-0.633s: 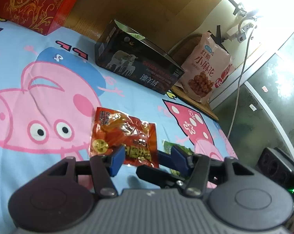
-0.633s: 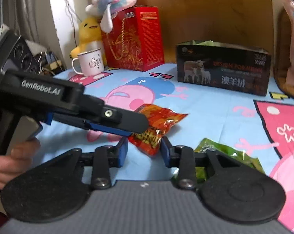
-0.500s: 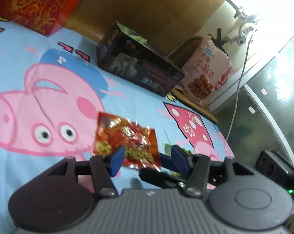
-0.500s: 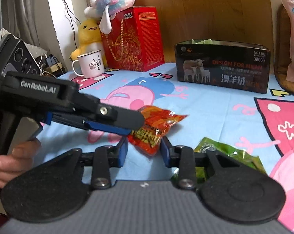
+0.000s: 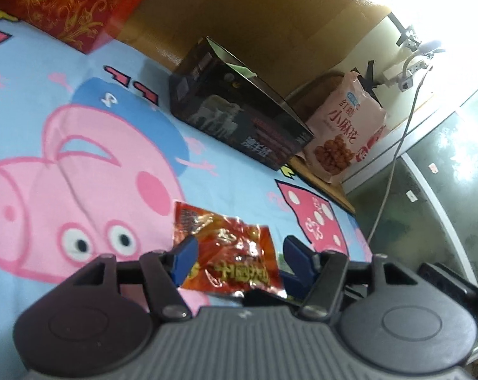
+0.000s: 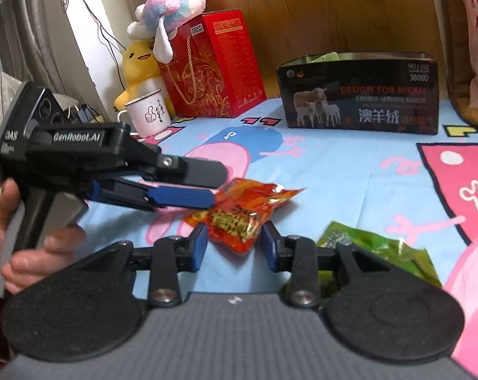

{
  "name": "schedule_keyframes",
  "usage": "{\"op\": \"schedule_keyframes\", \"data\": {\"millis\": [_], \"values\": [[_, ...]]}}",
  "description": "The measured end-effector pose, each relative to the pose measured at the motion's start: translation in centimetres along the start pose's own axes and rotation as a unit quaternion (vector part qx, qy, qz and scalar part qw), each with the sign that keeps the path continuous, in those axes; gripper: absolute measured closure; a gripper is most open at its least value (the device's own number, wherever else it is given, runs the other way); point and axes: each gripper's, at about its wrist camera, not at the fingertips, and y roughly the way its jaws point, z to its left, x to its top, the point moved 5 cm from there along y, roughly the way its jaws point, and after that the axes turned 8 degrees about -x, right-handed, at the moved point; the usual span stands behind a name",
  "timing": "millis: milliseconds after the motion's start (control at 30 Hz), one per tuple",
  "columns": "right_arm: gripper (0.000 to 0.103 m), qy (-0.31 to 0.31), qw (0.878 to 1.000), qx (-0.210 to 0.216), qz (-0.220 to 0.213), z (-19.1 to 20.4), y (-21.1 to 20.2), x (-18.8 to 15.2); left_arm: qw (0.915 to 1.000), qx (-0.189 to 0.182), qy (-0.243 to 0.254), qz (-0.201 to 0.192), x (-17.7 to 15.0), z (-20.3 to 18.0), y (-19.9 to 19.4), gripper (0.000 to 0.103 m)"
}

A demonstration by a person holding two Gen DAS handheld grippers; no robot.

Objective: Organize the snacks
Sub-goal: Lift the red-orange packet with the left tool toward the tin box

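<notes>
Here, the left gripper (image 6: pixel 204 190) jaws are opening around the crinkly red foil snack packet (image 6: pixel 242 212). The right gripper (image 6: pixel 232 247) jaws gape unclenched just before that packet. A green foil packet (image 6: pixel 381 247) lies right of it.

Left tongs (image 5: pixel 237 261): black pistol-grip body, white "GenRobot.AI" lettering on the side, partial "DAS" mark near the rear. Two long black fingers with blue pads (image 6: pixel 178 199); a silver screw at the finger pivot. Grey trigger under the body.

Right tongs (image 6: pixel 232 247): grey ribbed base, two round black housings, black link arms with silver screws, blue pads, a small white mark at the base's centre.

Hand (image 6: pixel 33 253) on the left grip; dark red sleeve edge at the wrist.
</notes>
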Motion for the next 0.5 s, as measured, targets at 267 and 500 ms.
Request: {"op": "schedule_keyframes", "data": {"millis": [267,500], "values": [[0.081,0.039,0.999,0.011,-0.015,-0.7,0.0,1.8,0.9997,-0.011,-0.019,-0.008,0.4,0.1,-0.3,0.054],[0.082,0.071,0.997,0.036,-0.021,-1.0,-0.9,2.2,0.9993,-0.022,-0.027,-0.013,0.6,0.3,-0.5,0.052]]}}
